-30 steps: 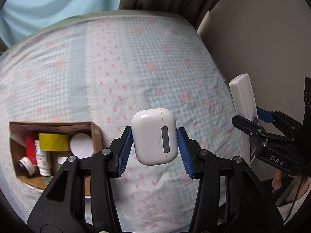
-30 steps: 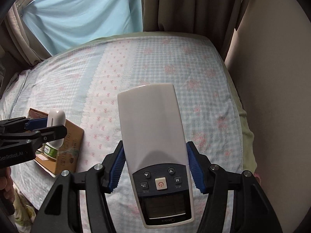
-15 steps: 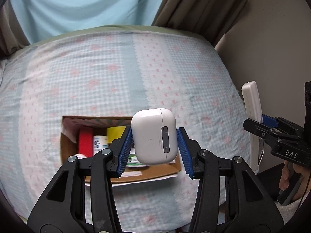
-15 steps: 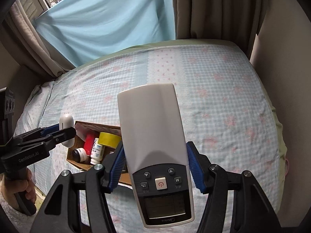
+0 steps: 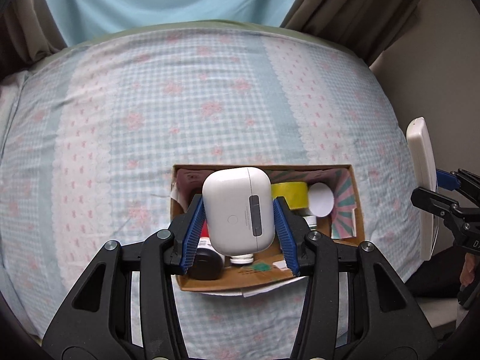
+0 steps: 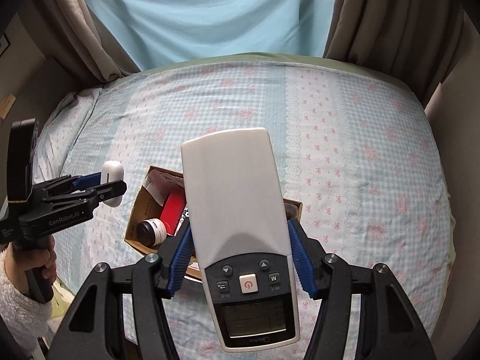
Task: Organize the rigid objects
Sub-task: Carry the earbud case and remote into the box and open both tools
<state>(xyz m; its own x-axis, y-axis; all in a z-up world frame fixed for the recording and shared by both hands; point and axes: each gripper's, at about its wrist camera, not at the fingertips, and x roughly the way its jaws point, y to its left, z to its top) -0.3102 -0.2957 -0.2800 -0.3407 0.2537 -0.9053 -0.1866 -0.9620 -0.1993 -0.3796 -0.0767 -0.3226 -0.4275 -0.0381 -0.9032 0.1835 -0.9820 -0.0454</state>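
My left gripper (image 5: 239,210) is shut on a white earbud case (image 5: 238,210) and holds it above an open cardboard box (image 5: 357,207) on the bed. The box holds a yellow tape roll (image 5: 289,193), a white round lid (image 5: 321,200), a dark-capped jar (image 5: 207,264) and a red item (image 5: 205,233). My right gripper (image 6: 240,234) is shut on a white remote control (image 6: 237,198) with a red power button and a small screen; it hangs over the box's (image 6: 141,207) right part. The remote (image 5: 421,180) shows edge-on at the right of the left wrist view.
The bed (image 5: 150,105) carries a blue checked sheet with pink flowers. Light blue and brown curtains (image 6: 210,12) hang behind it, and a wall (image 5: 435,69) stands to the right. A hand in a fluffy white sleeve (image 6: 21,306) grips the left tool's handle.
Both grippers have swept sideways across the bed with their loads. The box, first off to the left, now lies straight under the earbud case and under the remote.
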